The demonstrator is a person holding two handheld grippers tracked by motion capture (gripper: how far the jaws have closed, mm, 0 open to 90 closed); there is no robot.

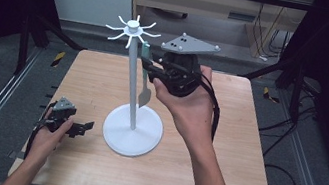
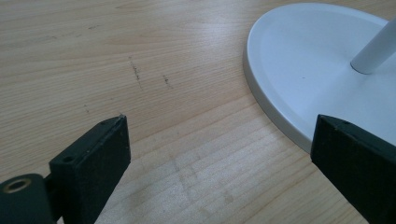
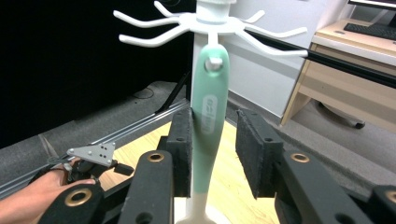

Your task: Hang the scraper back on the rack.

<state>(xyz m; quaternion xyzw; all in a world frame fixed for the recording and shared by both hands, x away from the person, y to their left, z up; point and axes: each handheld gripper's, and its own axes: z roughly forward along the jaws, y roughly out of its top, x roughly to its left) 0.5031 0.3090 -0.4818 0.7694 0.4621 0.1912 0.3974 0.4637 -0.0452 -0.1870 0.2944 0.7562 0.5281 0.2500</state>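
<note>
A white stand [image 1: 134,118] with a round base, a thin upright pole and a crown of curved hooks at the top is set near the middle of the wooden table [image 1: 236,135]. A mint-green utensil [image 3: 208,116] is seen hanging by the hole in its handle from one of the hooks [image 3: 214,61], beside the pole. The right gripper [image 3: 215,154] is held up at the handle, with its jaws parted on either side of it; the left pad appears to lie against the handle, while a clear gap is left at the right pad, so no clamping grip is shown. The left gripper [image 2: 219,149] is rested low on the table just beside the base, its jaws spread wide with nothing between them.
</note>
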